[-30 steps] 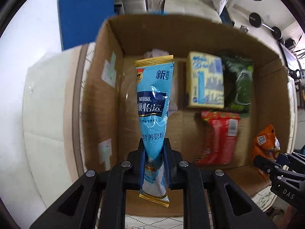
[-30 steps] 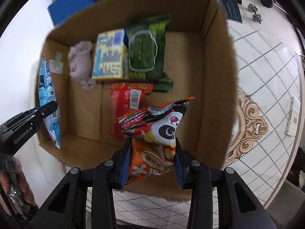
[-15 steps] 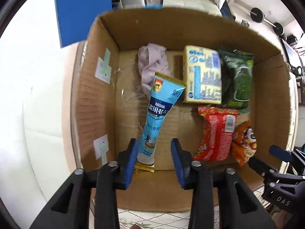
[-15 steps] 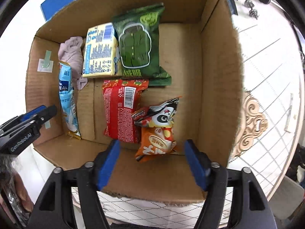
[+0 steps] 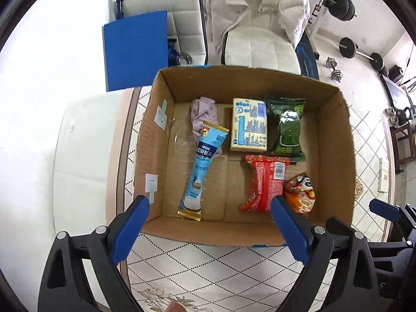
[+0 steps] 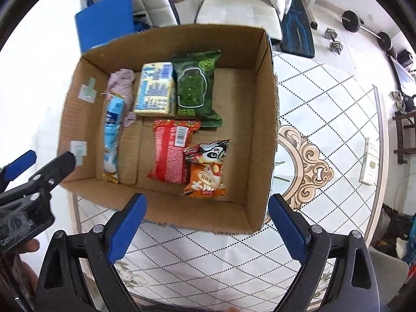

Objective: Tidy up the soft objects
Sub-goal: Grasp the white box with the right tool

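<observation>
An open cardboard box (image 5: 335,156) (image 6: 262,109) sits on the patterned table. Inside lie a light blue milk-powder pouch (image 5: 204,165) (image 6: 111,132), a pale purple cloth (image 5: 202,115) (image 6: 121,83), a yellow pack (image 5: 249,128) (image 6: 154,92), a green pack (image 5: 287,128) (image 6: 195,85), a red pack (image 5: 265,182) (image 6: 171,150) and an orange snack bag (image 5: 300,192) (image 6: 208,169). My left gripper (image 5: 209,230) is open and empty above the box's near edge. My right gripper (image 6: 205,227) is open and empty, also above the near edge.
A blue board (image 5: 135,52) (image 6: 104,20) and white chairs (image 5: 257,41) stand behind the box. Dumbbells (image 5: 334,69) lie on the floor at the right. A small box (image 6: 370,161) rests at the table's right edge. The left gripper shows at the left of the right wrist view (image 6: 33,176).
Both grippers opened and released their packs: the blue pouch and the orange bag now lie in the box. Both grippers pulled back up and away from the box.
</observation>
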The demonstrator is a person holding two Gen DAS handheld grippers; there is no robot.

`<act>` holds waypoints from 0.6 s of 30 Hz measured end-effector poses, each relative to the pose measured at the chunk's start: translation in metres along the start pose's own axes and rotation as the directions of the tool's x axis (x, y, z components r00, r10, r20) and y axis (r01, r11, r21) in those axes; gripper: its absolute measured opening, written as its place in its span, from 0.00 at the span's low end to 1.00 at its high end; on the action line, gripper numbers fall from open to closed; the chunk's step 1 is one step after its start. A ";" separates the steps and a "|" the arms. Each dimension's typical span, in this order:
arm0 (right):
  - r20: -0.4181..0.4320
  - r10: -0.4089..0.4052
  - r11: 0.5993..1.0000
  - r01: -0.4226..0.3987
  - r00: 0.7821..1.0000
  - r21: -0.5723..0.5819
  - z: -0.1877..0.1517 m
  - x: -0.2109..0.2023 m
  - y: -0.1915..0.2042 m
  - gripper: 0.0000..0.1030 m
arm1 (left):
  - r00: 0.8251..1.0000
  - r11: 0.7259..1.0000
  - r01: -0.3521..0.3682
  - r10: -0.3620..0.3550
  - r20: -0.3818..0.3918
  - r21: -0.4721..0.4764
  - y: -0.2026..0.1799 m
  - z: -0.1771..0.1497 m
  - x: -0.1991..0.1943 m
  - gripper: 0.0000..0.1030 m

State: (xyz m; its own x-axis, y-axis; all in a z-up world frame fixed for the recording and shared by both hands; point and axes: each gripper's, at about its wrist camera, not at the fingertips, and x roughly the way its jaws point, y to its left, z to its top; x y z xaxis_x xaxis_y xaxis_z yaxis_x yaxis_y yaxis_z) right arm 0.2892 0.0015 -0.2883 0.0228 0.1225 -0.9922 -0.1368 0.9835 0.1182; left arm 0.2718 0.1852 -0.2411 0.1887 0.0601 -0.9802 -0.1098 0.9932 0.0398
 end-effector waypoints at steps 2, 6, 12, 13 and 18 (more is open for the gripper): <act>0.013 0.009 1.000 -0.009 1.000 -0.007 -0.005 -0.007 -0.001 0.94 | 1.000 1.000 -0.001 0.001 0.006 -0.002 -0.003 -0.004 -0.003 0.93; 0.031 0.038 0.999 -0.037 0.999 -0.010 -0.013 -0.021 -0.007 0.94 | 1.000 1.000 -0.001 0.001 0.023 -0.006 -0.012 -0.011 -0.014 0.93; 0.060 0.089 0.995 -0.092 0.994 0.050 -0.016 -0.035 -0.048 0.94 | 0.998 1.000 -0.003 0.004 0.067 -0.021 -0.033 -0.011 -0.036 0.93; 0.065 0.088 0.993 -0.093 0.994 0.071 -0.017 -0.038 -0.061 0.94 | 0.997 1.000 -0.007 0.009 0.071 -0.026 -0.038 -0.010 -0.039 0.93; 0.065 0.031 0.958 -0.049 0.997 0.283 -0.021 -0.033 -0.178 0.94 | 0.993 0.997 -0.054 0.058 0.101 -0.048 -0.079 -0.001 -0.041 0.93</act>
State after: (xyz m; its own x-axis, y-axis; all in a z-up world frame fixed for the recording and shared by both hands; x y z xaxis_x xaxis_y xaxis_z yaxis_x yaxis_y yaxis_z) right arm 0.2915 -0.1801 -0.2776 0.0827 0.1617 -0.9834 0.1484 0.9737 0.1726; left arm 0.2715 0.1038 -0.2039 0.2796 0.1278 -0.9516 -0.1667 0.9825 0.0830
